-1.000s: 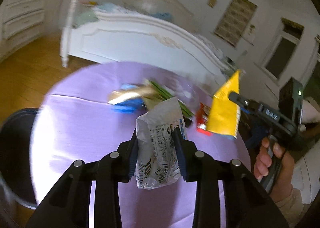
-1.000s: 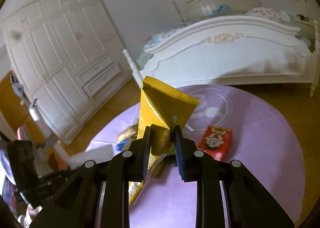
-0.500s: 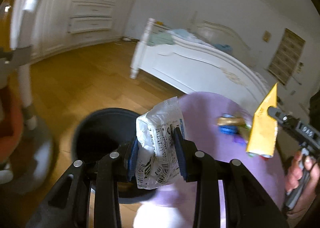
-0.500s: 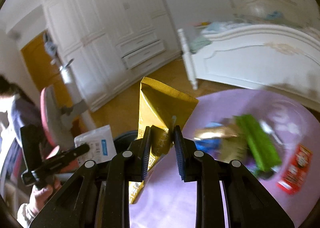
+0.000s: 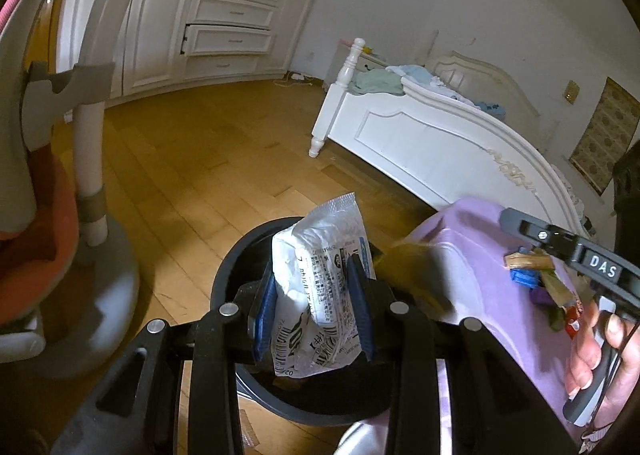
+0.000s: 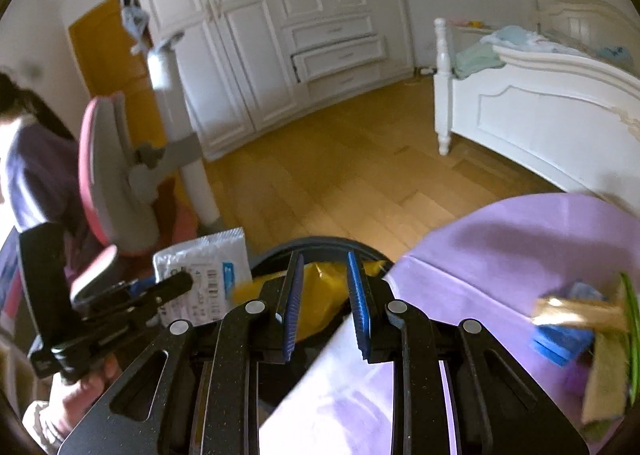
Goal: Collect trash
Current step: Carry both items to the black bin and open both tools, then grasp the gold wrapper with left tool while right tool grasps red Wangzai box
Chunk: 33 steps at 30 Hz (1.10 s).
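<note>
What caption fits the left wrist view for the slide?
Left gripper holds a white wrapper over the black bin beside the purple table.

I saw a crinkled, glossy white plastic wrapper [image 5: 320, 287] and a shiny yellow foil bag [image 6: 320, 295] over the smooth black plastic bin [image 5: 236, 267]. The purple tablecloth [image 6: 500, 255] looked matt, the wooden floor [image 5: 192, 183] softly polished.
</note>
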Tool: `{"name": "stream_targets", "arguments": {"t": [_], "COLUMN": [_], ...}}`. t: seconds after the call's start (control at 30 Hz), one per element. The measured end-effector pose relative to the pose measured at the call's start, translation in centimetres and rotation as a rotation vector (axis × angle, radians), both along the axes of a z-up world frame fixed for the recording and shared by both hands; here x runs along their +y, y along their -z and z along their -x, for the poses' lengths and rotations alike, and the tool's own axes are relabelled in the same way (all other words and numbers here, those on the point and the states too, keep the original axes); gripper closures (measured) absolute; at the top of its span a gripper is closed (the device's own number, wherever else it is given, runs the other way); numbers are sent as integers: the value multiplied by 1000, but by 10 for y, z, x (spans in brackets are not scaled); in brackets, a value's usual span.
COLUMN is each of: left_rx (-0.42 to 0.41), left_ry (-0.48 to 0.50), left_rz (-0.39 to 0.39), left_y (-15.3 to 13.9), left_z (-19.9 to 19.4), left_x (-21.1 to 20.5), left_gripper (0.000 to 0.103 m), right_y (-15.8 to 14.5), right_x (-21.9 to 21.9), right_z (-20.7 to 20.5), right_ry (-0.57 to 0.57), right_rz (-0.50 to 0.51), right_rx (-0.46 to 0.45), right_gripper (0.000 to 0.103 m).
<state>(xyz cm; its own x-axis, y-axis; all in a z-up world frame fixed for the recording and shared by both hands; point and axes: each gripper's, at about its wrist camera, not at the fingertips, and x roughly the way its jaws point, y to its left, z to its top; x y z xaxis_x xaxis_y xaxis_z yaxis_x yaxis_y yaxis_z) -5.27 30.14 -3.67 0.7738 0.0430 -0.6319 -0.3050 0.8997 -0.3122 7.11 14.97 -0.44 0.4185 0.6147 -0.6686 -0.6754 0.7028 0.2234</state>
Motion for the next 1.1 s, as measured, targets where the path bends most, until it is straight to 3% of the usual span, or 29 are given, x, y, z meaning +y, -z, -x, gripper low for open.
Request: {"name": "stream_targets", "arguments": {"t": [0.07,0.27,0.37,0.4,0.5,0.53,0.57,0.63,0.73,0.9,1.1], "left_rx": [8,62,110,88,70,66,63,58,38,-30,-79], "left_ry": [-3,13,17,27,62,68,79,102,156,322,525], "left_rz": [6,6,-18,-26,-36,-34,-32,-33,-51,-121,-258], "left_y": [4,17,20,17,12,9,7,4,-6,-31,-47], "left_z": [-3,-17,-24,-22,-24,-25,-25,-29,-35,-50,-77], "left_x": [5,10,5,1,-7,-11,-15,-23,-46,-103,-180], "left_gripper": [69,64,27,26,26,26,26,25,13,13,13], "right_y": [7,18,18,18,16,15,13,10,8,3,2], "right_x": [13,24,14,11,-13,-21,-32,-52,-79,-143,-236], "right_z": [-4,-10,-13,-13,-12,-12,-10,-8,-6,-8,-13], "right_ry": [-12,-14,4,7,43,54,68,82,108,181,317], "right_rz": [22,12,-14,-16,-49,-65,-84,-106,-140,-192,-233], "right_rx": [8,49,75,78,85,85,81,86,102,109,97], "right_gripper": [86,86,84,81,46,30,24,24,24,24,24]}}
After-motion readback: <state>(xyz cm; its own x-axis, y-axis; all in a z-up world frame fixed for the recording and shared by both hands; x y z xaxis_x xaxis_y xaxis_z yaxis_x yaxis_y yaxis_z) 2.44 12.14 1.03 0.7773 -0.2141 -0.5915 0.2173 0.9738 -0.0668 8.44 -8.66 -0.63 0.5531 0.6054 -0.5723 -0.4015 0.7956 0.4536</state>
